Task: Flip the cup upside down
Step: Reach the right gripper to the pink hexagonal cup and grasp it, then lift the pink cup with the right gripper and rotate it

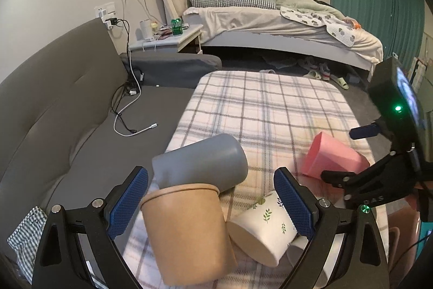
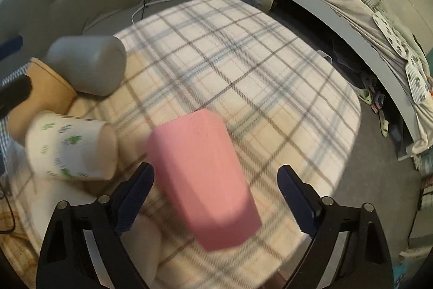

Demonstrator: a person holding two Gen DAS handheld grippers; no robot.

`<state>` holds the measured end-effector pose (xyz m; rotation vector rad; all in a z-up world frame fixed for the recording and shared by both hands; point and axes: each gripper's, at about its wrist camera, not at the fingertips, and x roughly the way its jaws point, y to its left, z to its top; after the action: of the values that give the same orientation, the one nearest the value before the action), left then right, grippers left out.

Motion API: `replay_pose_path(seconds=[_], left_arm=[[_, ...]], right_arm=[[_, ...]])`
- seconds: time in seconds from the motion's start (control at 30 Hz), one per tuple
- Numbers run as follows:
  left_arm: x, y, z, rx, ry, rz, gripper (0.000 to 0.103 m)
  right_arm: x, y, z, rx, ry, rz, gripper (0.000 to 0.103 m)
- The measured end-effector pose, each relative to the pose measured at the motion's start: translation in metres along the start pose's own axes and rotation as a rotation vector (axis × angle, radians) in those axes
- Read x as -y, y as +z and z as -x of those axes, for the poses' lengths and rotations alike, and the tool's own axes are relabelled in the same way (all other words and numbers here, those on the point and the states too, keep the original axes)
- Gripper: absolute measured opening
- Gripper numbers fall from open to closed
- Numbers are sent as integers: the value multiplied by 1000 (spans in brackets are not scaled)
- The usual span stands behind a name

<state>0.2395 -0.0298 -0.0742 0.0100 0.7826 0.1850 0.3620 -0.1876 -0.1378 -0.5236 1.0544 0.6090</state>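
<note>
Several cups sit on a plaid blanket [image 1: 270, 104]. A brown paper cup [image 1: 186, 232] stands tilted, rim up, between the fingers of my open left gripper [image 1: 213, 202], not clamped. A grey cup [image 1: 203, 161] lies behind it. A white leaf-print cup [image 1: 265, 229] lies on its side by the right finger. A pink faceted cup [image 2: 205, 186] lies tilted between the fingers of my open right gripper [image 2: 216, 199], base away from me; it also shows in the left wrist view [image 1: 333, 156]. The right wrist view also shows the grey cup [image 2: 89, 64], brown cup [image 2: 43, 91] and white cup [image 2: 73, 148].
A grey sofa [image 1: 67, 104] with charging cables [image 1: 127, 110] lies left of the blanket. A nightstand [image 1: 167, 38] with a green can [image 1: 177, 26] and a bed [image 1: 284, 23] stand behind. Slippers [image 1: 324, 75] lie on the floor. The blanket's far edge drops to grey carpet [image 2: 379, 180].
</note>
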Motion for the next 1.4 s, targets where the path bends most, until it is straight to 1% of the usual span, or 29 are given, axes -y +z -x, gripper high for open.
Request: replay_pose_path(seconds=[0.03,0.1,0.13,0.17,0.2,0.23,0.33,0.43,0.53,0.67,0.77,0.83,0.97,1.07,1.17,1.2,1.27,1.4], left_arm=[[1,0,-2,-3,-2,-3,97],[2,-1,-4,-10,-1,-10,97],[3,-1,-5,-13,-1,-10,97],[3,-1,-5,-20,-7,-12,97],[3,-1,-5,-23,-11,-12,97],[2,-1,-2,-21,-13,-14,97],[1,0,11,-7,-12,-28,97],[-4,3,32,20,-13,-28,97],[-12,6,59,50,-27,-8,97],[-25,5,98,94,-40,13,97],[-39,0,133,134,-60,24,97],[-46,-4,149,153,-65,23,97],[-64,-22,173,169,-76,19,97],[-75,-39,183,173,-70,12,97],[-86,-56,183,161,-64,17,97],[-92,-62,182,152,-60,25,97],[-99,-72,178,137,-53,36,97],[-110,-89,163,94,-31,58,97]], right_arm=[[1,1,-4,-2,24,-2,92],[1,5,-12,-10,43,-6,91],[0,5,-16,-22,58,-4,87],[-1,5,-19,-33,73,-2,75],[-2,5,-22,-43,83,-5,66],[-3,6,-23,-51,85,-13,63],[-4,6,-9,-20,50,-52,62],[1,7,28,38,-5,-104,62],[5,7,78,92,-29,-166,62],[-9,-1,145,153,-76,-199,62],[-33,-16,190,187,-95,-220,62],[-55,-28,214,208,-105,-222,62],[-106,-60,243,213,-110,-258,62],[-144,-81,242,203,-71,-309,62],[-176,-97,219,171,-25,-356,62],[-186,-101,205,150,9,-386,61],[-196,-106,183,122,47,-432,61],[-205,-111,141,79,74,-510,62]])
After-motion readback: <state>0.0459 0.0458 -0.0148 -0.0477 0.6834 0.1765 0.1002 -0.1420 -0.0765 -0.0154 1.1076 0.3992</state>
